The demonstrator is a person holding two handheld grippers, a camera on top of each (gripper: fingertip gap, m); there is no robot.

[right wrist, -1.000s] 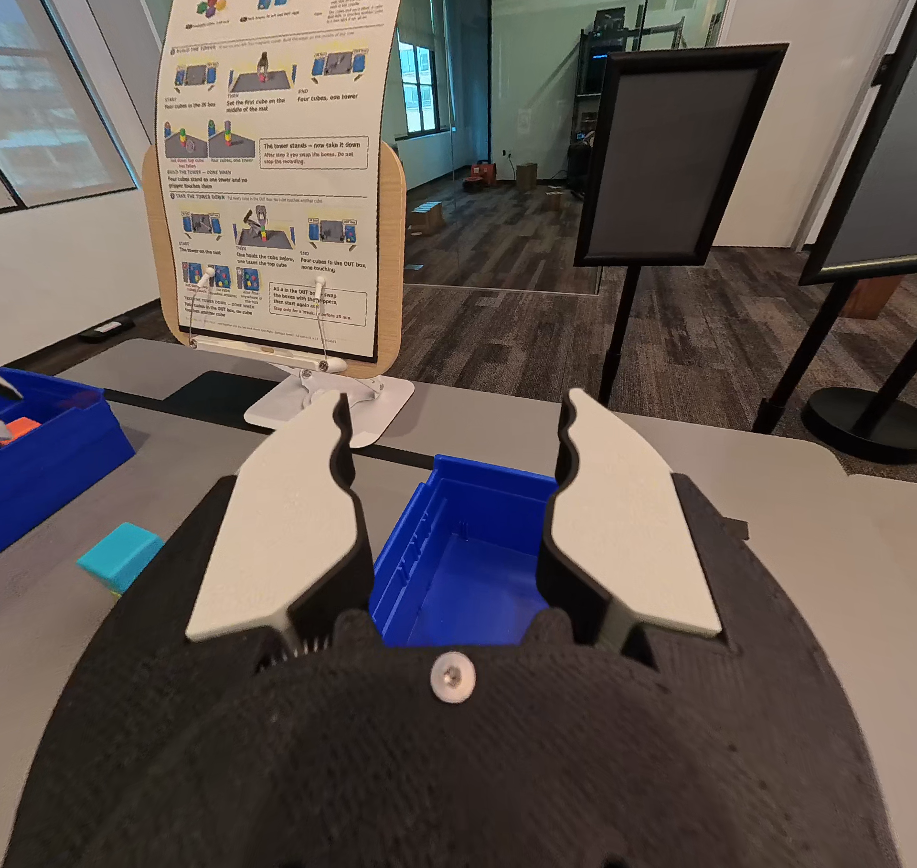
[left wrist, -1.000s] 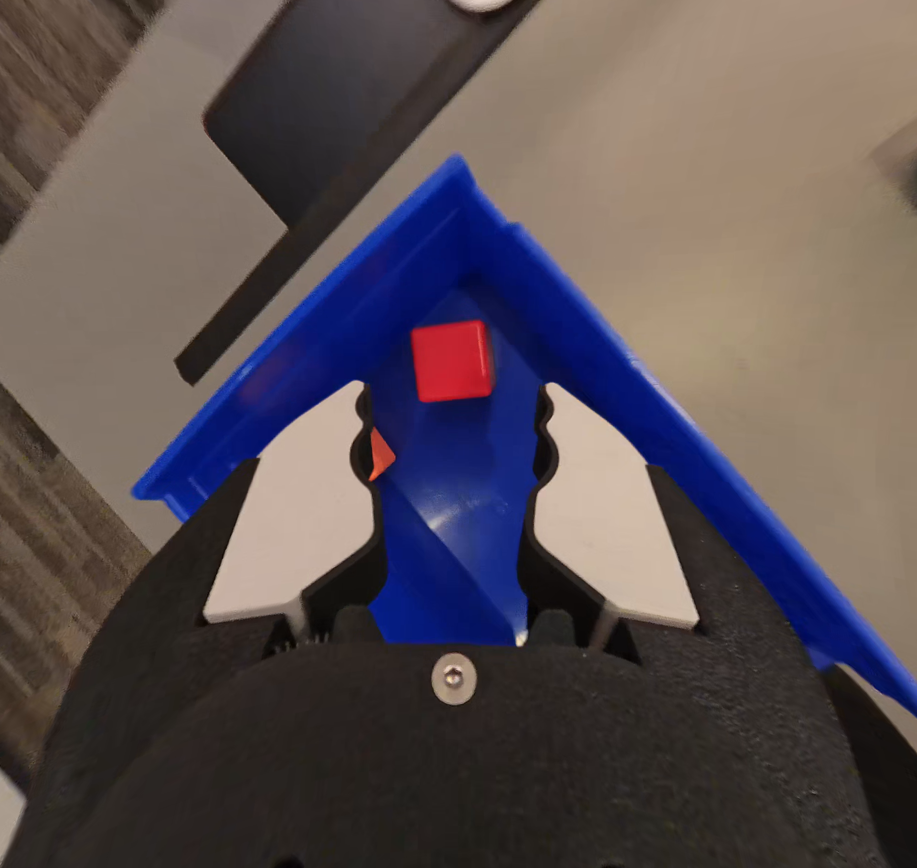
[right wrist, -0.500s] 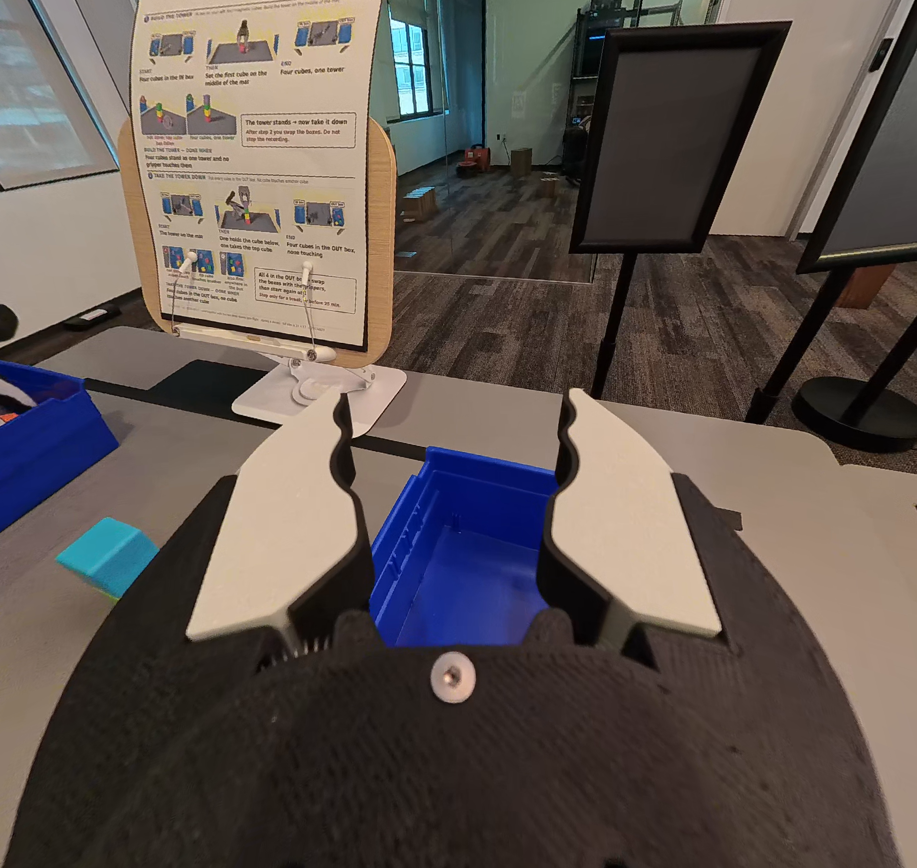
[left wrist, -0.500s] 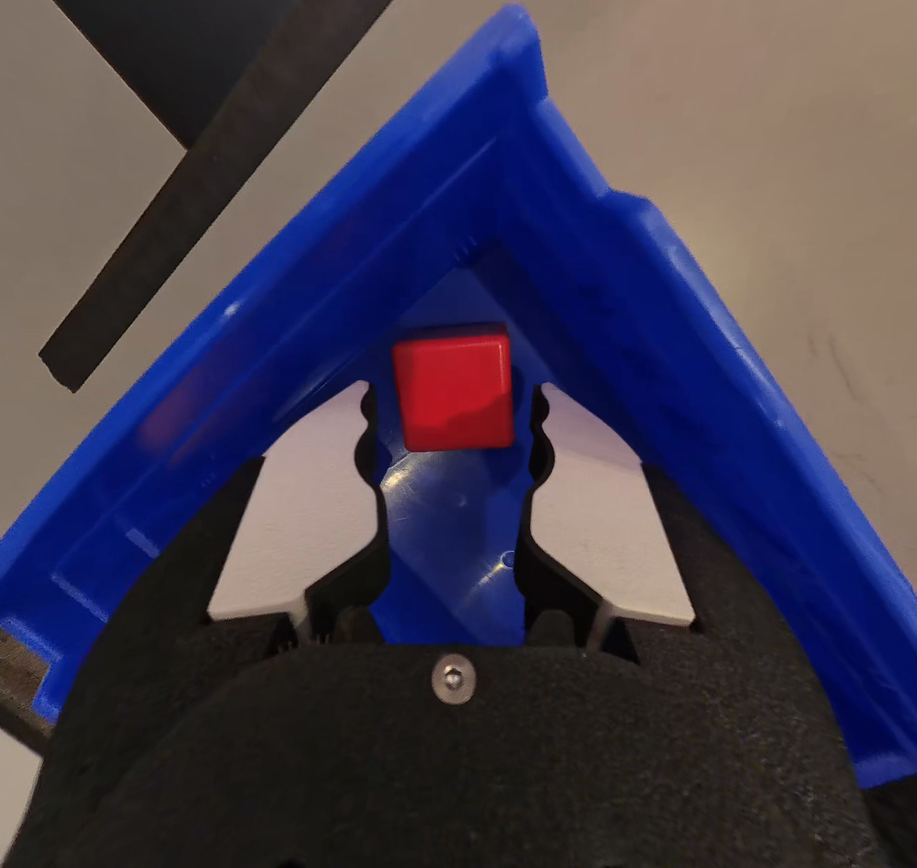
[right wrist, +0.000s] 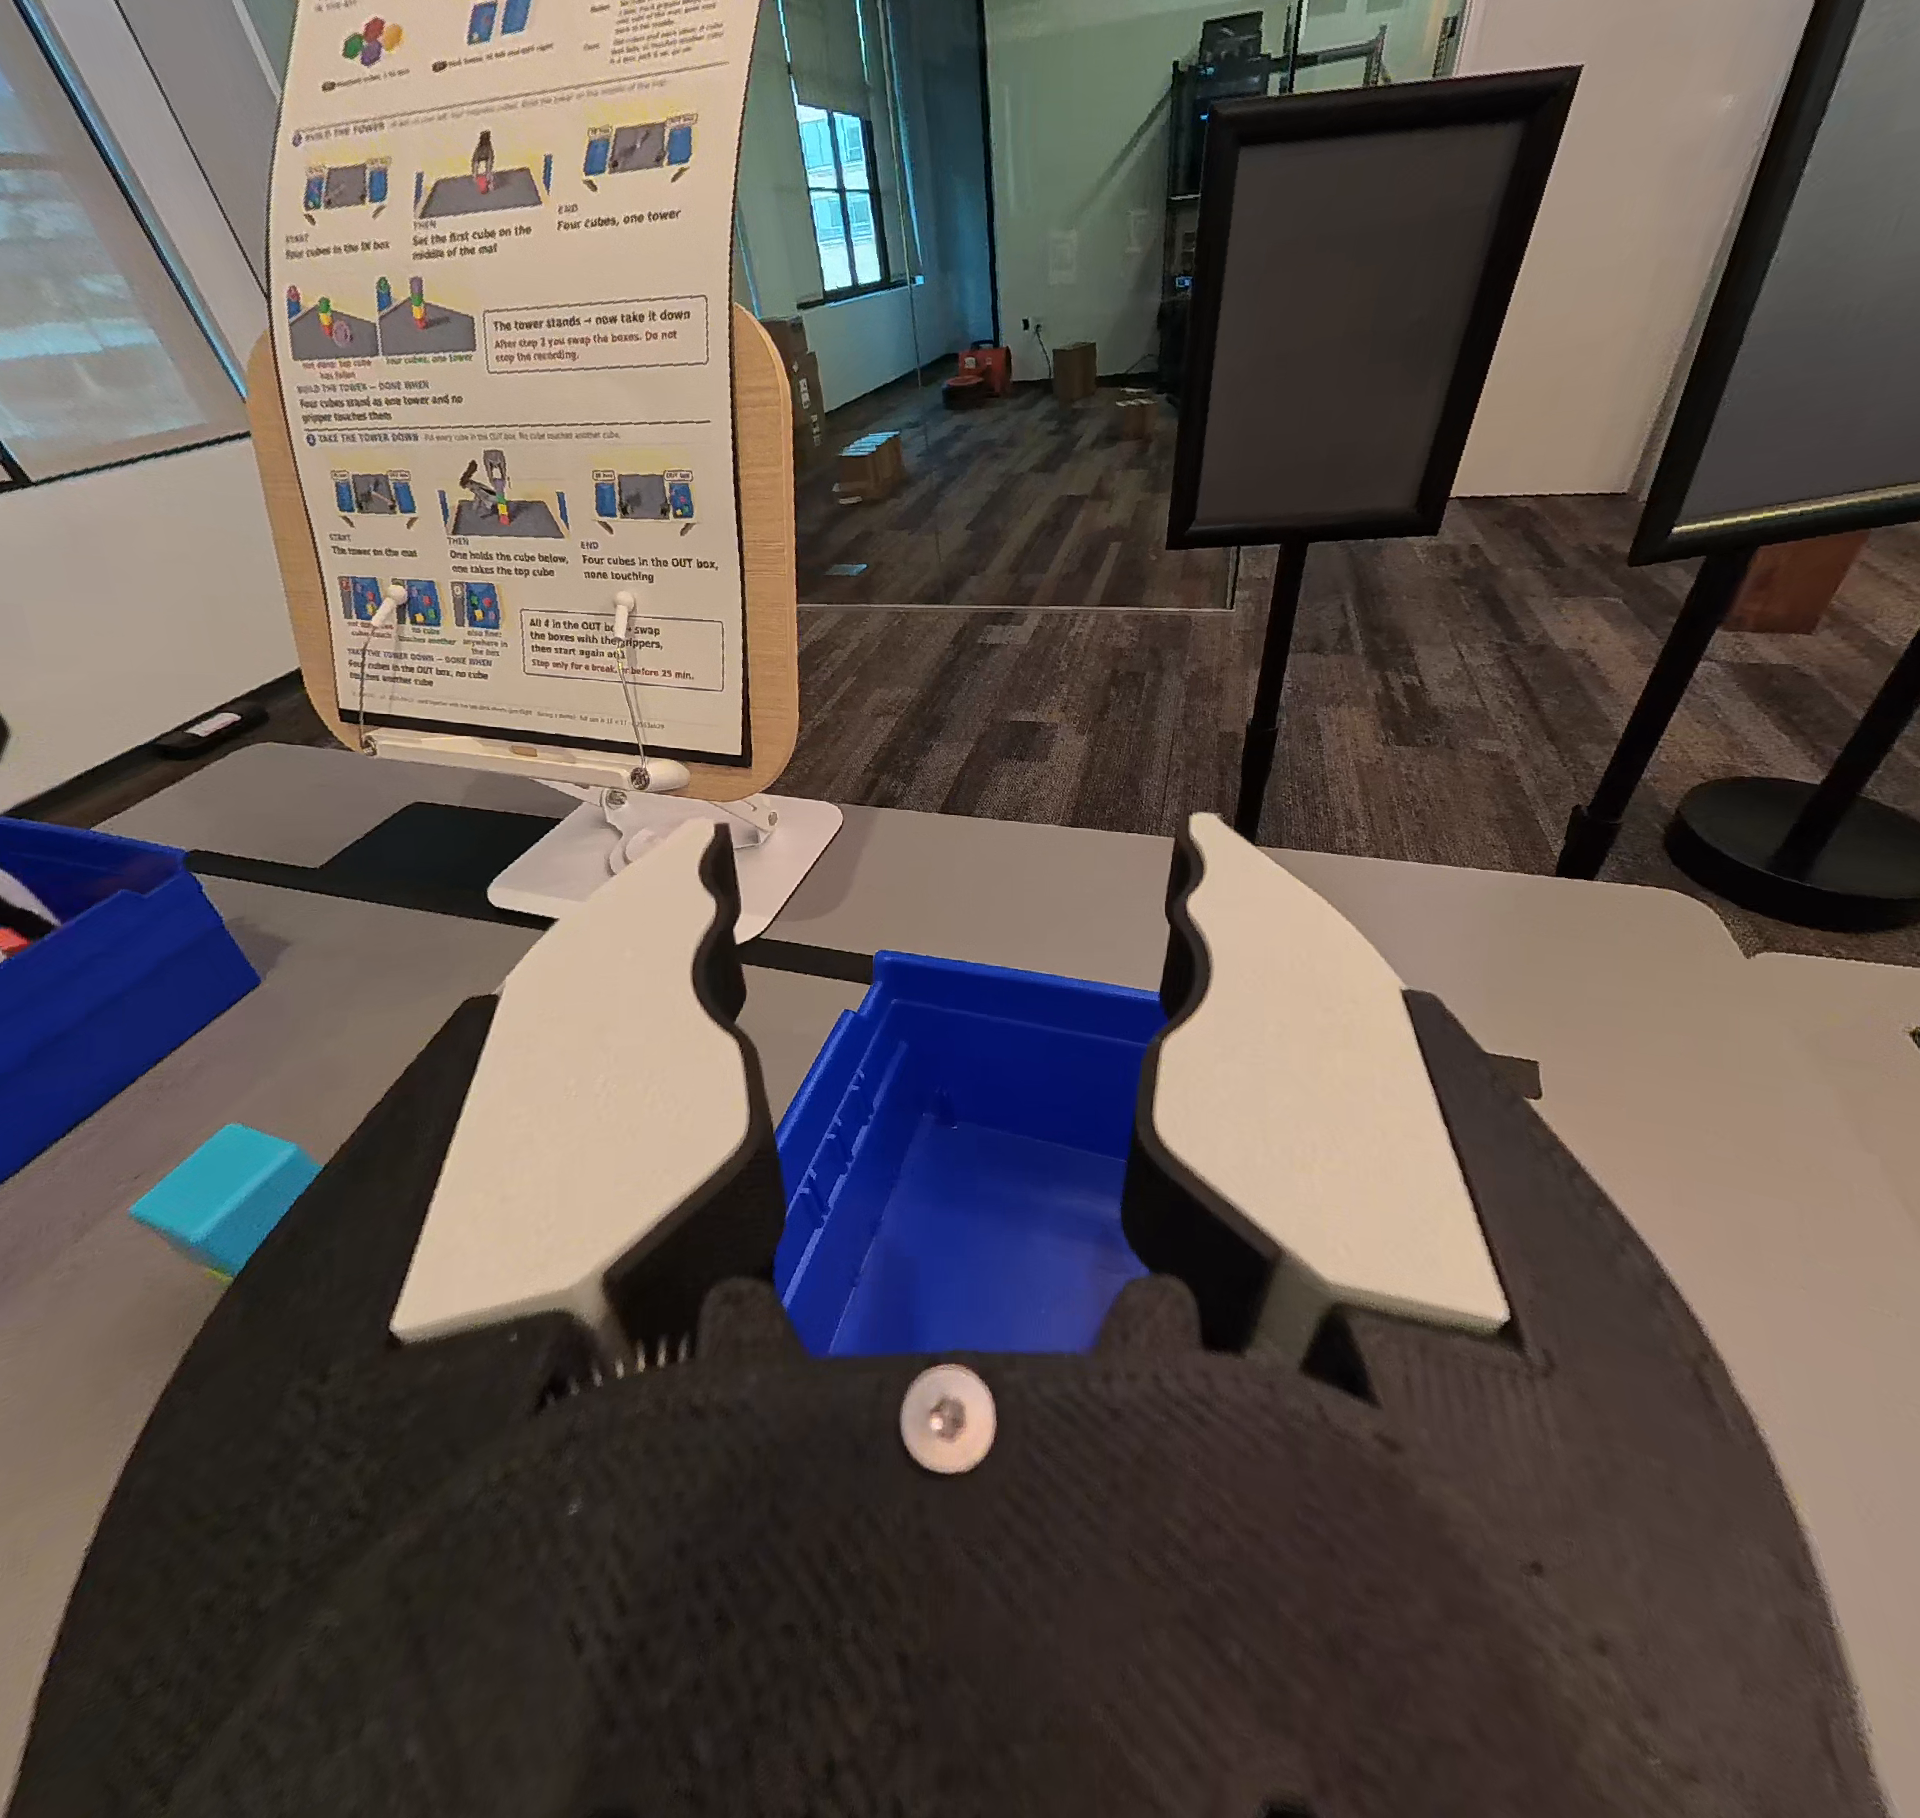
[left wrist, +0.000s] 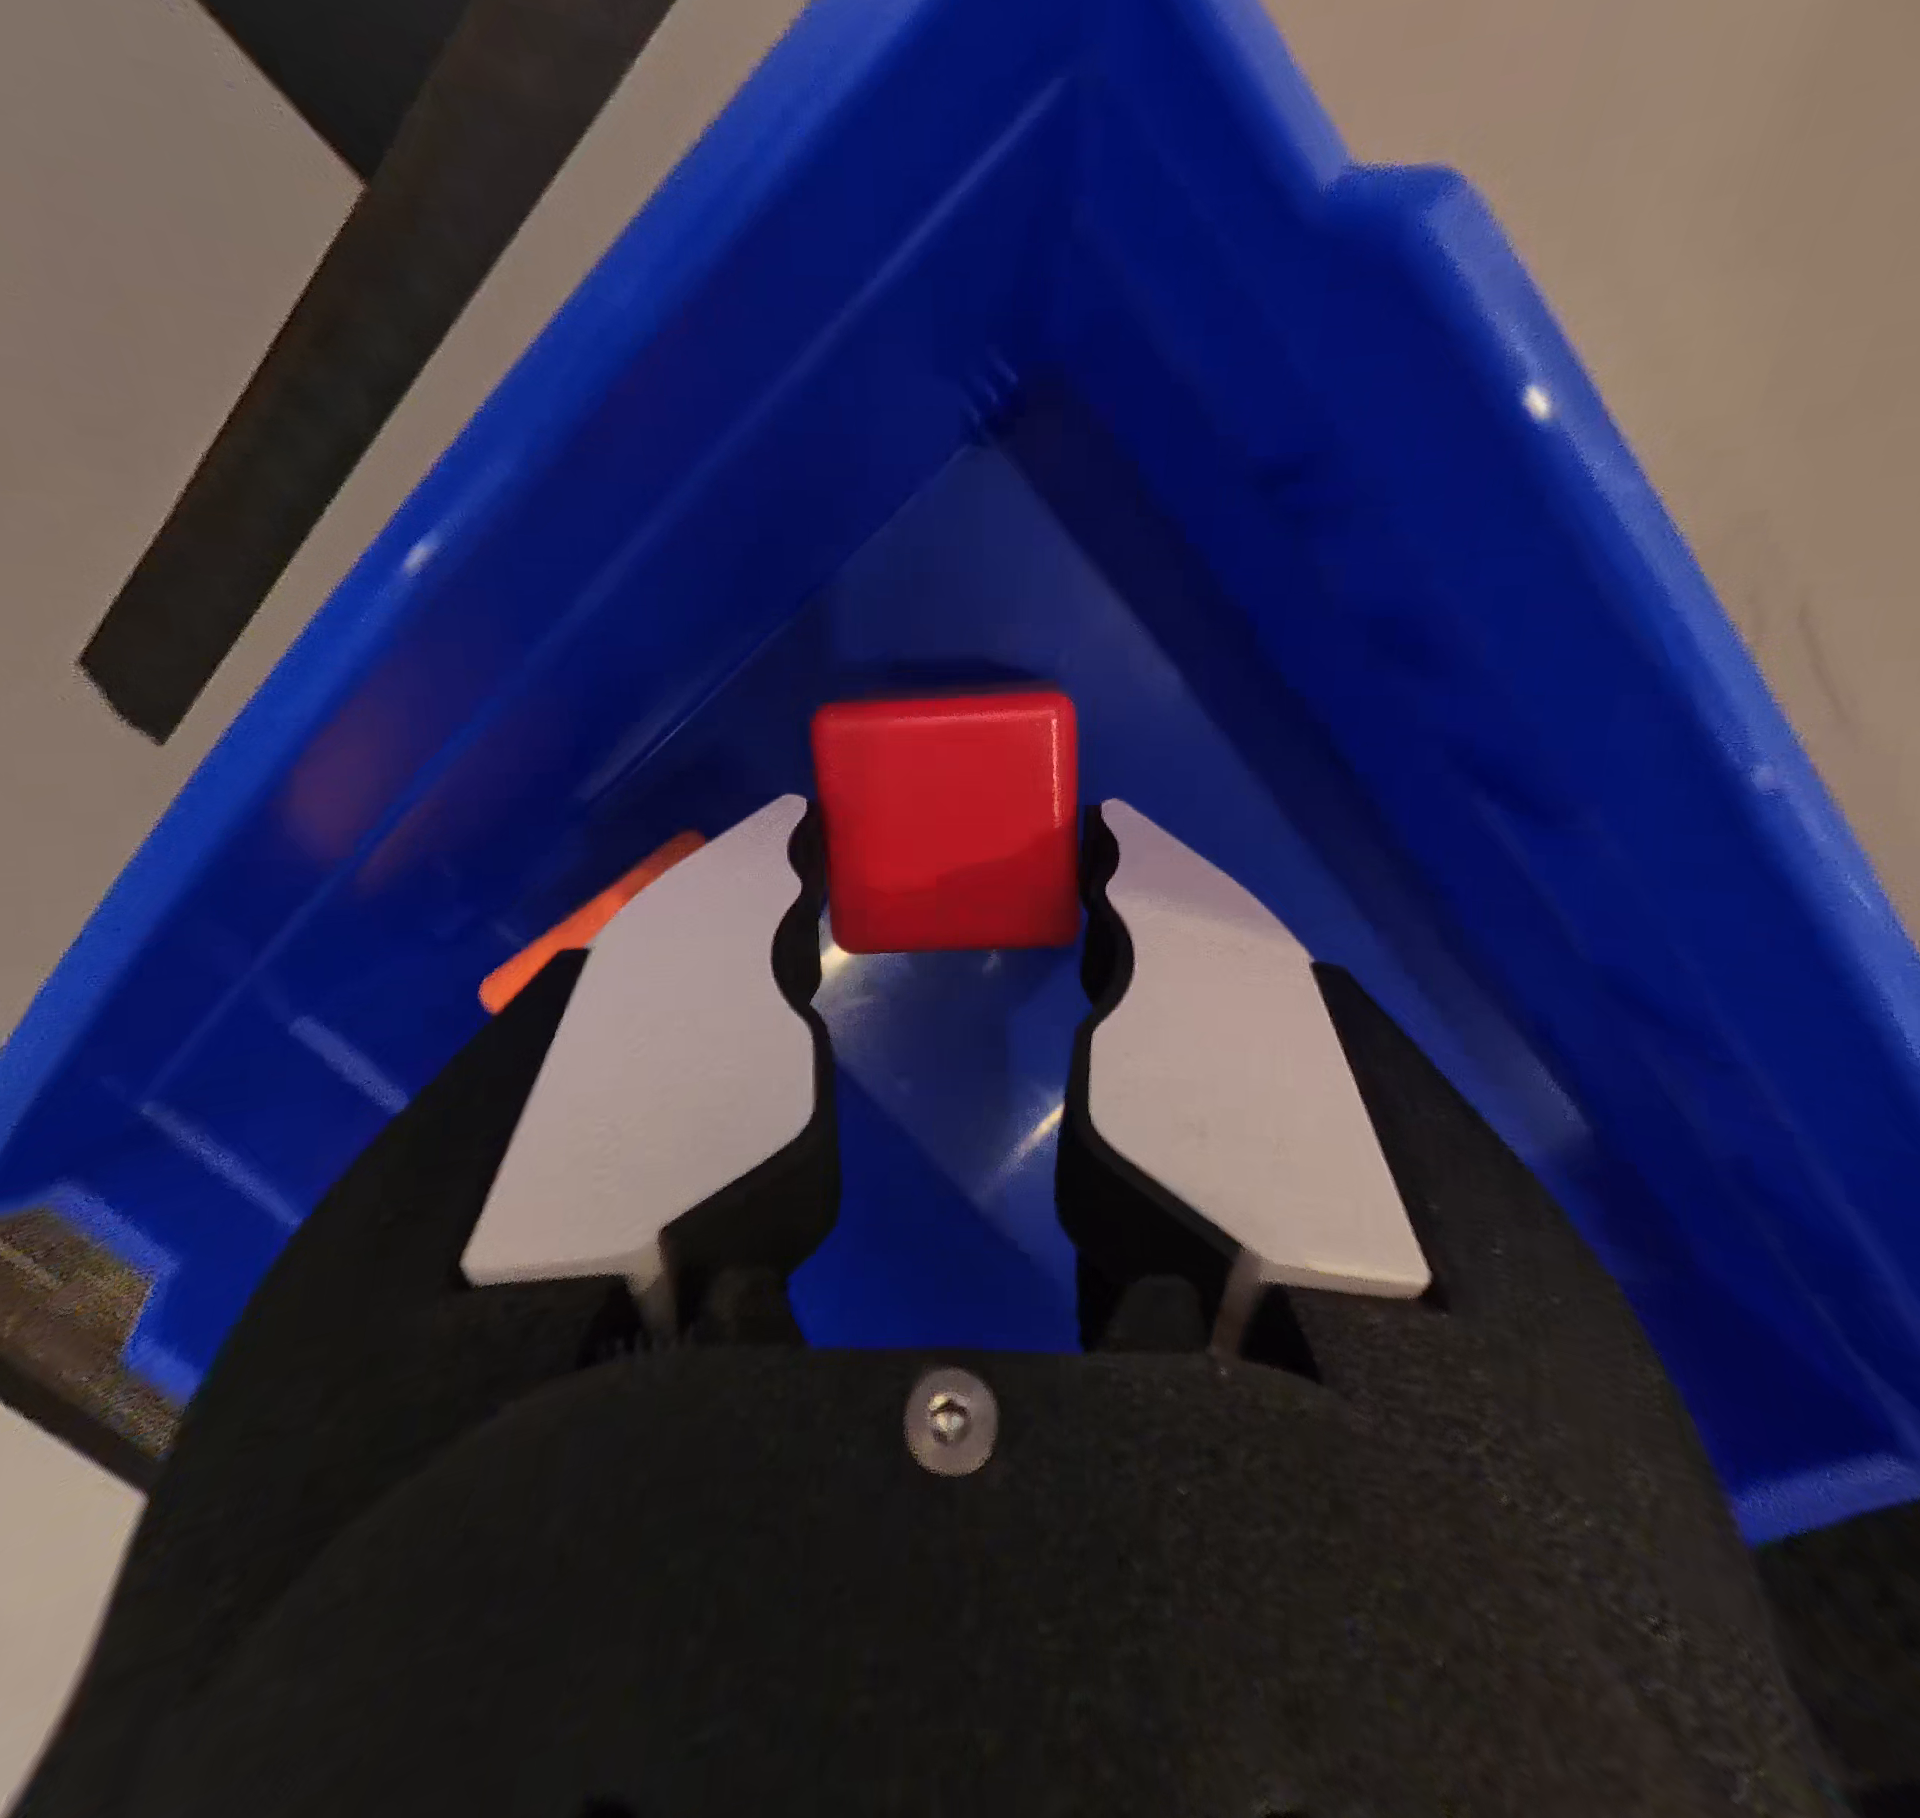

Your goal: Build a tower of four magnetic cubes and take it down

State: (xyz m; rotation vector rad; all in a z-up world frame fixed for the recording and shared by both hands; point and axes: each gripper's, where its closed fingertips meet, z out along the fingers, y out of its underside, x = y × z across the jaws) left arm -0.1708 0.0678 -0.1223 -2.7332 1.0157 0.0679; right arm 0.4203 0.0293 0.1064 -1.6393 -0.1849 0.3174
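In the left wrist view a red cube (left wrist: 943, 823) lies in the far corner of a blue bin (left wrist: 1351, 418). My left gripper (left wrist: 945, 838) reaches into the bin, and its black pads press both sides of the red cube. An orange cube (left wrist: 592, 921) shows partly beside the left finger, in the same bin. My right gripper (right wrist: 951, 895) is open and empty, held above a second, empty blue bin (right wrist: 966, 1197). A cyan cube (right wrist: 223, 1192) lies on the grey table to its left. The first bin (right wrist: 104, 968) shows at the far left.
An instruction sheet on a wooden stand (right wrist: 520, 366) is at the table's back edge. Black sign stands (right wrist: 1351, 314) are on the floor behind the table. A dark strip (left wrist: 312, 418) crosses the table beyond the left bin. Spacing between my two grippers at the tips: around 65 cm.
My left gripper has moved down into the bin's corner, come around the red cube, and its fingers have narrowed onto it. My right gripper has only tilted slightly.
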